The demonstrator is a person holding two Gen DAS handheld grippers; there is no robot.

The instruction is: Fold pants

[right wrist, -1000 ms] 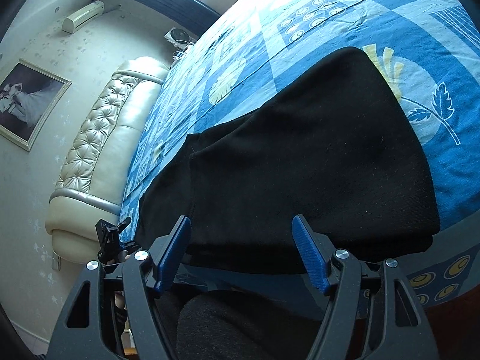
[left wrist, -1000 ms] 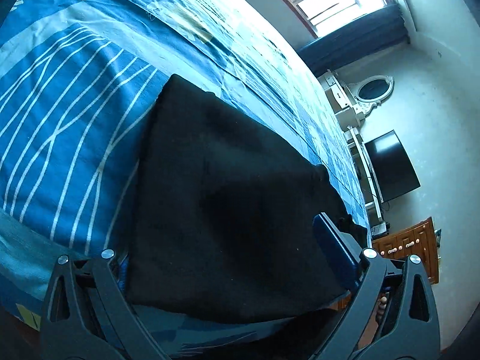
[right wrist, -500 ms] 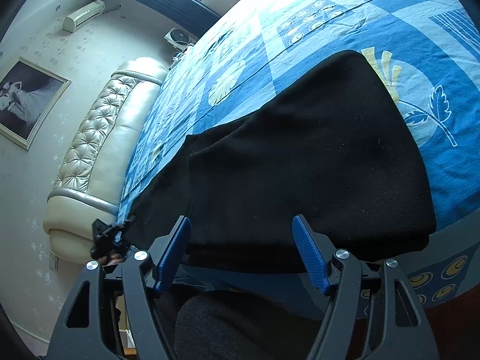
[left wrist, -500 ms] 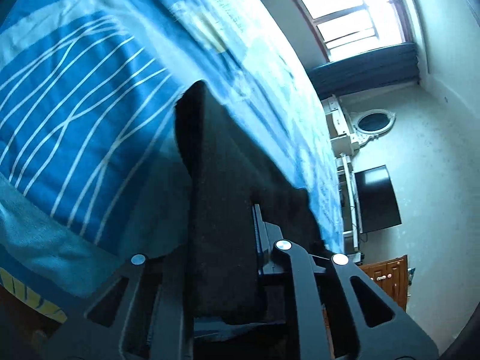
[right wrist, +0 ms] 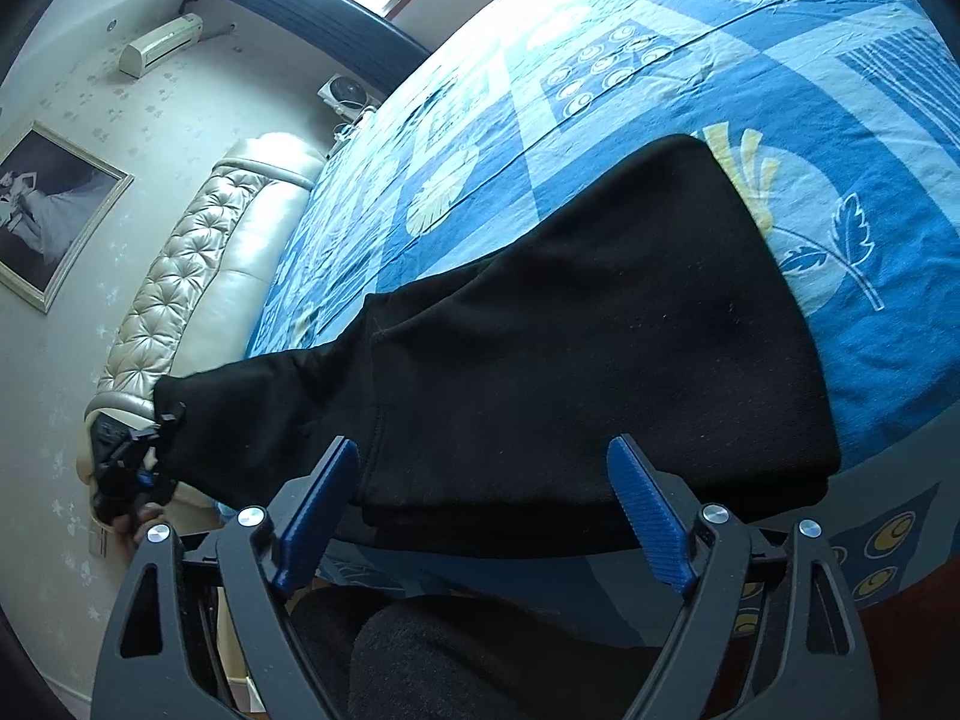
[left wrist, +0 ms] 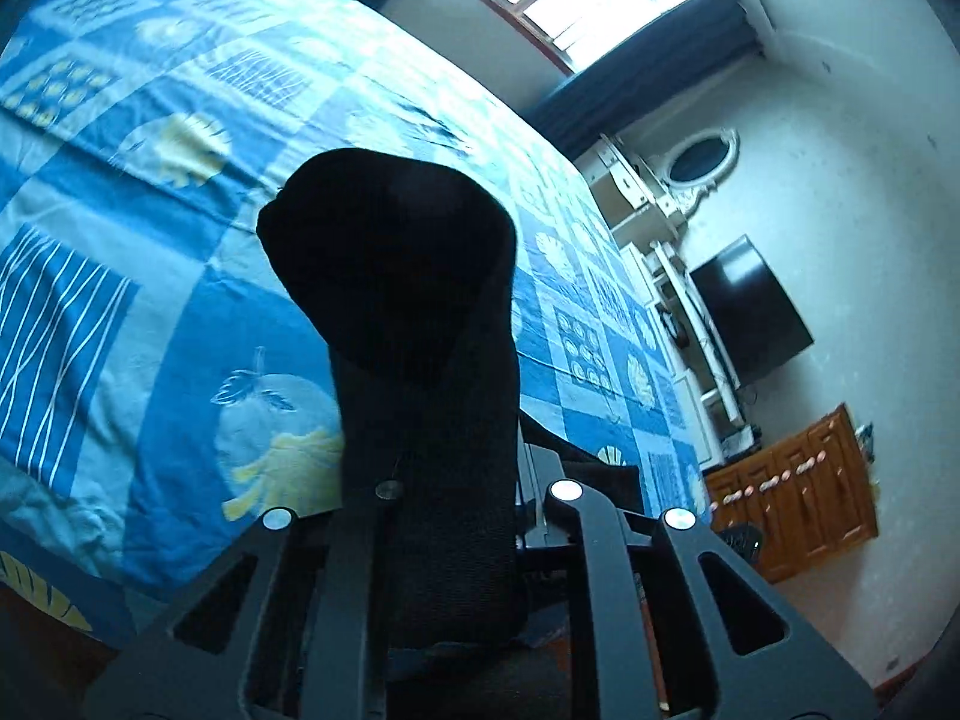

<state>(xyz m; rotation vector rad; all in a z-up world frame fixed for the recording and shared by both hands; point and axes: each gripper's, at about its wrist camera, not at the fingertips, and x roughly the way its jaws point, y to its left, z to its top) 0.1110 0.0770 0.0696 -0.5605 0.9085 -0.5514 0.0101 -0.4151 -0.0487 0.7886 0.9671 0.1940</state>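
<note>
Black pants (right wrist: pixel 600 360) are seen lying across the blue patterned bedspread (right wrist: pixel 870 330), filling the middle of the right wrist view. One end is pinched in the left gripper (right wrist: pixel 141 456), at the left edge, and raised off the bed. The right gripper (right wrist: pixel 486 510), at lower centre, is opening; the near hem sits between its blue pads (right wrist: pixel 648 510), unclamped. The fold is judged begun only: carrying over and flattening are left.

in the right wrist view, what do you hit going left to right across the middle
framed picture → tufted headboard → left gripper clamping the pants' end → black pants → blue patterned bedspread
</note>
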